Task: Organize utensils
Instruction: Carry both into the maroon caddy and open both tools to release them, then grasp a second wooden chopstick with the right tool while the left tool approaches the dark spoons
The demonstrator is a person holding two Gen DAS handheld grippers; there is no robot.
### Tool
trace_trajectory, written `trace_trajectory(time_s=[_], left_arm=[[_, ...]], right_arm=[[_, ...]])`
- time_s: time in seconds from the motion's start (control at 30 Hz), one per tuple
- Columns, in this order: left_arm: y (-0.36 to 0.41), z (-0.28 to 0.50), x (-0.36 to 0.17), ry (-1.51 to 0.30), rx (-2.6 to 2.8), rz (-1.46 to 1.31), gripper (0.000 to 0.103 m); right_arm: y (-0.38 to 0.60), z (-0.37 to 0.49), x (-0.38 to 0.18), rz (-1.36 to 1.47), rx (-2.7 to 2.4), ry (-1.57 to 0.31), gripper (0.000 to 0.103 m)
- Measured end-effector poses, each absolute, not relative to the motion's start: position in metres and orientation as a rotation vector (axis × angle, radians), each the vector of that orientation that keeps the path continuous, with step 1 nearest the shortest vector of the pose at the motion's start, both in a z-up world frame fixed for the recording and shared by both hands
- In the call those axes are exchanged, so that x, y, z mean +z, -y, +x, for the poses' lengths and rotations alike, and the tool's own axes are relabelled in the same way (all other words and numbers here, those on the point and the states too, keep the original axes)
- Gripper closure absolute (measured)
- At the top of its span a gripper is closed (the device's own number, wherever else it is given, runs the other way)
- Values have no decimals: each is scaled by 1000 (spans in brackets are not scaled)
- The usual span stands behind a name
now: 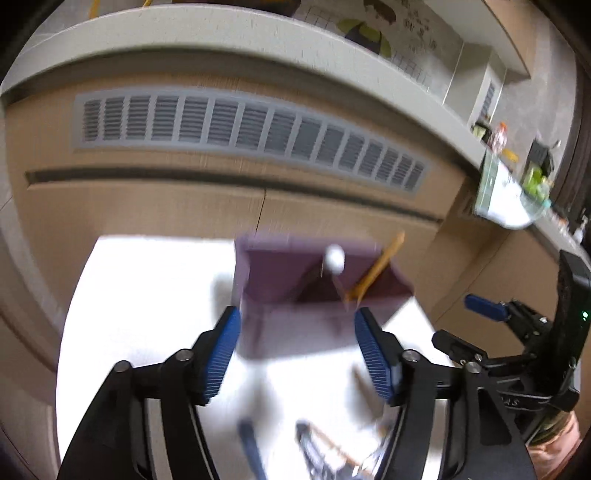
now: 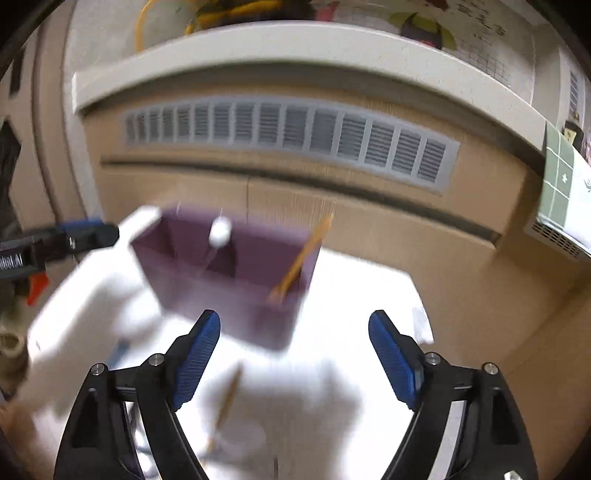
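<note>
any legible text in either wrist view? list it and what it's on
Nothing reads cleanly.
White lettering on the left gripper body, right wrist view: blurred, unreadable.
Faint letters on the right gripper body, left wrist view: too blurred to read.
Handwriting on the cartoon poster on the wall: too small and blurred.

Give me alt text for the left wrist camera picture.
A blurred view past the open, empty left gripper toward a purple box on a white table, holding a wooden stick and a white-tipped utensil. The right gripper shows at right.
</note>
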State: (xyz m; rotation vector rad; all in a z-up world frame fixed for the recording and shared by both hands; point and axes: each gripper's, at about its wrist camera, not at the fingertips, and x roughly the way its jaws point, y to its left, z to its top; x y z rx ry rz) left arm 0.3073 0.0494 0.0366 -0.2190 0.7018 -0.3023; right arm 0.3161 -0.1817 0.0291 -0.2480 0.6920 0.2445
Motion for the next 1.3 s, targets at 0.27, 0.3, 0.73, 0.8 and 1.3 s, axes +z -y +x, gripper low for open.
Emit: trace_trajectory(time_s=[0.27,0.3,0.73,0.8,1.3], left_arm=[[-46,239,-25,-849,-233,-195,15],[-46,231,-30,-859,-229,-194,13],[-41,173,-57,-889,-258,-204,0],[-39,166,-57,-862,-272,-189,0],[-41,168,-49,-827,-153,-155,0]], right_arm=[[182,251,-26,-328,200,-825,7],[182,240,-31,-327,197,-825,7],[188,200,-57,-179,237,-847,30],[192,202,-60,-150,232,-858,30],[180,210,-67,-64,406,-964,84]])
